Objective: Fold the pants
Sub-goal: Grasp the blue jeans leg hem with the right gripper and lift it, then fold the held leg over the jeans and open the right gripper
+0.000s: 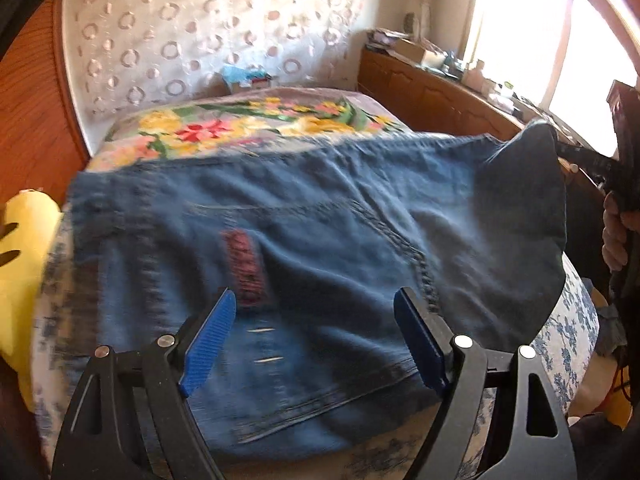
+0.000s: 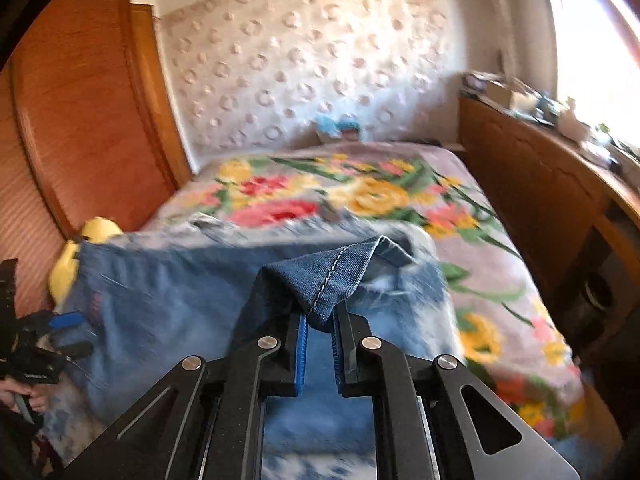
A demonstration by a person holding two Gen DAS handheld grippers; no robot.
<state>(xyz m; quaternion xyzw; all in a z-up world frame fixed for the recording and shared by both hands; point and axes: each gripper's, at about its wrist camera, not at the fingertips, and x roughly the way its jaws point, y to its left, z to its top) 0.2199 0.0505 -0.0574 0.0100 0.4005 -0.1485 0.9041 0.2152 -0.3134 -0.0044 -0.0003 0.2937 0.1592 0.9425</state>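
The pants (image 1: 304, 248) are lying across the near end of the bed (image 2: 500, 264), spread mostly flat over the flowered blanket (image 2: 360, 196) that covers the bed's far half. They look to be at an early fold — one corner is being raised while the rest of the denim is resting in a single wide panel, so I judge that most of the folding is left to do.

The right gripper (image 2: 320, 320) is clenching a stitched hem corner of the pants, its blue pads pinching the cloth so that the corner is standing up in a peak above the rest of the fabric. In the left wrist view that same raised corner is showing at the pants' right edge, with the right gripper (image 1: 588, 160) behind it. The left gripper (image 1: 316, 340) is hanging over the near edge of the pants with its jaws released and wide, nothing between them.

As for room, the blanket beyond the pants is lying open, giving space to carry the corner across. A yellow soft toy (image 1: 20, 264) is sitting just beside the pants' left edge, and a wooden cabinet (image 2: 540, 200) is running along the bed's right side — a wide swing that way could catch it. The pants' near edge is lying close to the mattress edge.
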